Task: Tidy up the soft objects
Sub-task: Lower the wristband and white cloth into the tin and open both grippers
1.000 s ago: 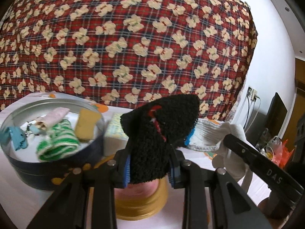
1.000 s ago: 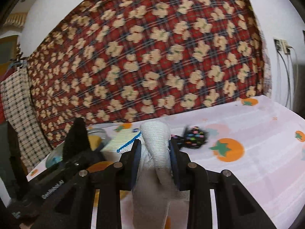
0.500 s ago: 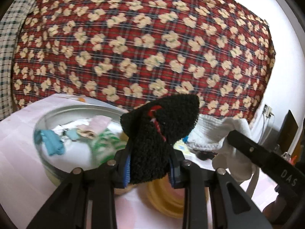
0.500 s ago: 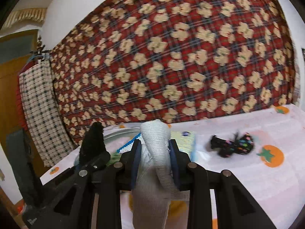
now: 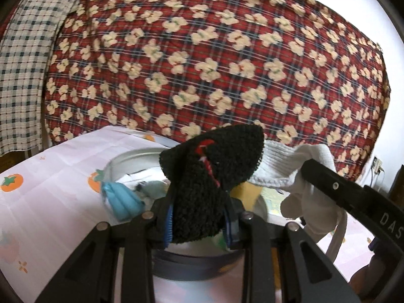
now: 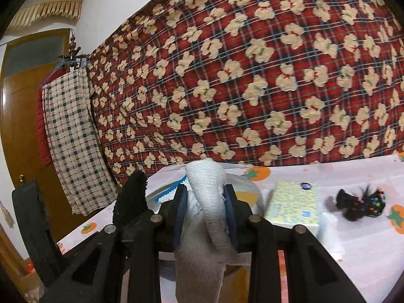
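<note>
Fingers, left gripper (image 5: 199,223): blue pads pinching a black fleecy cloth (image 5: 214,176) with a red stitch, its peak standing up above the jaws. Fingers, right gripper (image 6: 205,217): pads pinching a white knit sock (image 6: 205,202), the loose end drooping down below the jaws. Neither grip has altered over the last second.

Change noted: both hands have swung across the table together. The round tin (image 5: 141,155), a second ago off to the left of the left gripper, now lies directly under and ahead of it; the checked cloth (image 6: 73,139) on its hanger has come into sight at the left.

Tin contents: a light blue item (image 5: 121,199) and a yellow piece (image 5: 246,194), others too blurred to name.

Outside the tin: a yellow patterned packet (image 6: 293,204) just beside it, and a black item with coloured dots (image 6: 361,203) further right on the persimmon-print tablecloth (image 5: 50,197).

Judgement: both soft pieces appear to be arriving over the tin for release; two items would remain to collect.
</note>
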A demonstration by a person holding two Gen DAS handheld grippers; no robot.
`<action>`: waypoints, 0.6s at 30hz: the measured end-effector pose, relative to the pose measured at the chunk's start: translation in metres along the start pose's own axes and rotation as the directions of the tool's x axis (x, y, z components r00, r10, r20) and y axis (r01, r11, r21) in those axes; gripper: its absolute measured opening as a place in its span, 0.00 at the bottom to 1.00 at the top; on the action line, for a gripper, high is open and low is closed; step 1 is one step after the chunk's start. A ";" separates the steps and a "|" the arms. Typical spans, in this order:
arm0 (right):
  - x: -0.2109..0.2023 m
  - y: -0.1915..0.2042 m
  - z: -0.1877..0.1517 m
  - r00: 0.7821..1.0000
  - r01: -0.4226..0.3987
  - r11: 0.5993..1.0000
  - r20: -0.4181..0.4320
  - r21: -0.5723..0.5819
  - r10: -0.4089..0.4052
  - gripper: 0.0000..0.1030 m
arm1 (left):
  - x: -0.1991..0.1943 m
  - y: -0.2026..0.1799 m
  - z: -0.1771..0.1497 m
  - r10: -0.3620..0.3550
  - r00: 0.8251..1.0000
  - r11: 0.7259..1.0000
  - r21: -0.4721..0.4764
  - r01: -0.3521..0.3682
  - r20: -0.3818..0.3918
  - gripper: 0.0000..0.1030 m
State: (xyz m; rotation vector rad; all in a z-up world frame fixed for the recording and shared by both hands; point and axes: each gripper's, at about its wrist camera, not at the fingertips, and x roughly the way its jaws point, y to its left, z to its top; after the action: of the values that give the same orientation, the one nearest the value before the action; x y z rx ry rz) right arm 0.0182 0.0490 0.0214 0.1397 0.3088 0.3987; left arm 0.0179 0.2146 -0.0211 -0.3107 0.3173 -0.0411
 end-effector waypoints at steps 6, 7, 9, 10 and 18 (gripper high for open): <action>0.028 0.015 0.008 1.000 -0.011 1.000 -0.002 -0.004 0.011 0.31 | 0.011 0.025 0.009 0.048 0.999 0.998 -0.026 -0.048 -0.004 0.28; 0.032 0.017 0.009 1.000 -0.011 1.000 -0.002 -0.004 0.011 0.31 | 0.013 0.028 0.010 0.054 0.998 0.998 -0.028 -0.054 -0.008 0.28; 0.043 0.021 0.011 1.000 -0.010 1.000 -0.007 -0.002 0.010 0.31 | 0.018 0.034 0.013 0.068 0.998 0.997 -0.029 -0.068 -0.012 0.28; 0.048 0.022 0.012 1.000 -0.008 1.000 -0.012 -0.003 0.008 0.31 | 0.021 0.036 0.014 0.077 0.997 0.997 -0.029 -0.078 -0.015 0.28; 0.092 0.030 0.011 0.998 0.024 1.000 -0.056 0.008 -0.024 0.31 | 0.043 0.047 0.023 0.119 0.992 0.993 -0.007 -0.119 -0.045 0.28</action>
State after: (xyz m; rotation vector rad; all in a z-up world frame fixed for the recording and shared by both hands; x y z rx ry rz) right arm 0.0912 0.1124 0.0134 0.1337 0.3676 0.3778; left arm 0.0651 0.2623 -0.0278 -0.2999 0.3796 0.0708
